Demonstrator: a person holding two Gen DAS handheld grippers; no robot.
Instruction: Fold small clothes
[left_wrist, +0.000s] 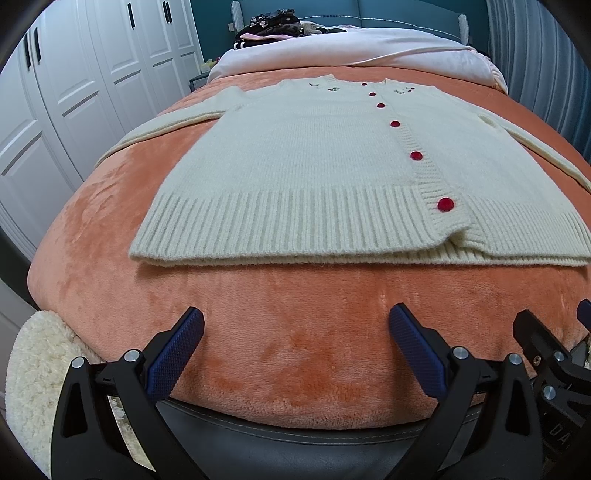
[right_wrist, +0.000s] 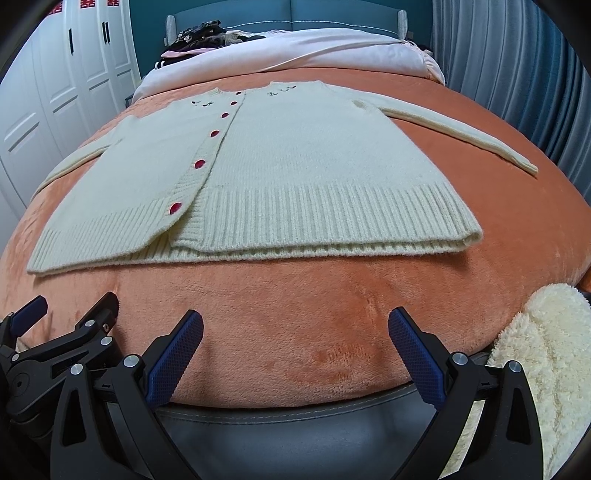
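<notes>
— Where's the cardigan (left_wrist: 314, 162) from where you stand?

— Flat on the orange blanket (left_wrist: 258, 332), buttoned up, hem toward the person and neck away. From either tool it lies dead ahead, at twelve o'clock, with a bare strip of blanket between the fingertips and the ribbed hem. Nothing is touching it.

— And the tools?

— Both are spread wide, holding nothing. The left gripper (left_wrist: 295, 328) and the right gripper (right_wrist: 295, 328) hover side by side just past the foot of the bed.

— Which way does the garment run?

— The body runs lengthwise from six to twelve, following the row of red buttons (left_wrist: 416, 155). The sleeves go out across it: the left sleeve (left_wrist: 166, 125) trails toward nine or ten o'clock, and the right sleeve (right_wrist: 461, 129) stretches out toward two o'clock.

— So who takes what?

— I'd guess each side gets its own. In the left wrist view the hem's left corner sits around eleven o'clock; in the right wrist view the right corner lies near one. Neither arm is closer; they look about level. Both need to go forward before anything can be pinched, and the sleeves are well beyond the hem.
</notes>
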